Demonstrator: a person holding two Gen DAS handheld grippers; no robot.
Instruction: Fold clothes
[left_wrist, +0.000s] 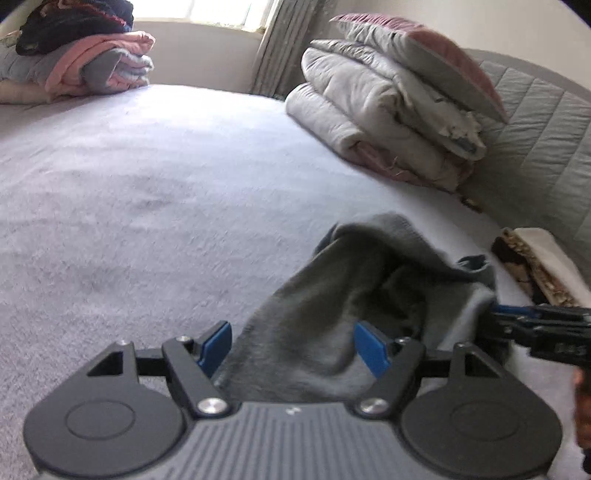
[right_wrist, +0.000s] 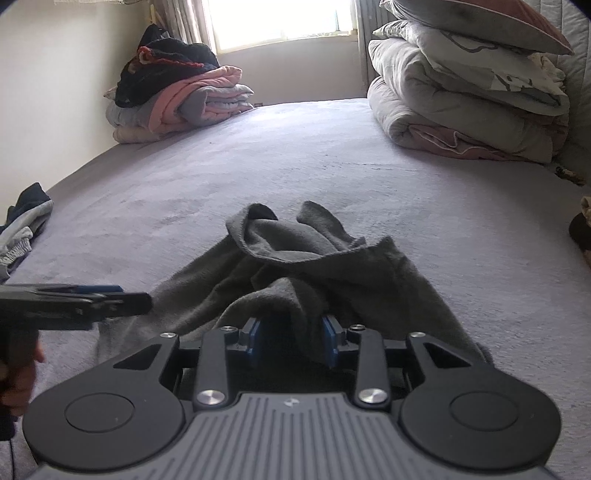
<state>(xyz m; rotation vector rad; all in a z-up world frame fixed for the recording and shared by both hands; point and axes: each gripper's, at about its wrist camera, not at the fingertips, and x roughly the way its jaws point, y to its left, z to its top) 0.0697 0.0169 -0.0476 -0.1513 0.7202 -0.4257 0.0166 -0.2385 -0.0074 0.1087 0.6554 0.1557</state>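
The grey garment (right_wrist: 295, 266) lies crumpled on the bed (right_wrist: 332, 155), well short of the quilt stack (right_wrist: 461, 103). The right gripper (right_wrist: 293, 341) pinches a bunched fold of it; the left gripper (left_wrist: 291, 349) stands wide, cloth between its pads but unpressed. This looks like spreading-out: next, the left should close on an edge.

I see a soft, matt grey fleece garment (right_wrist: 295, 266) on the bed's (right_wrist: 332, 166) napped lilac cloth; my grippers' bodies look matt black plastic with shiny metal screws.
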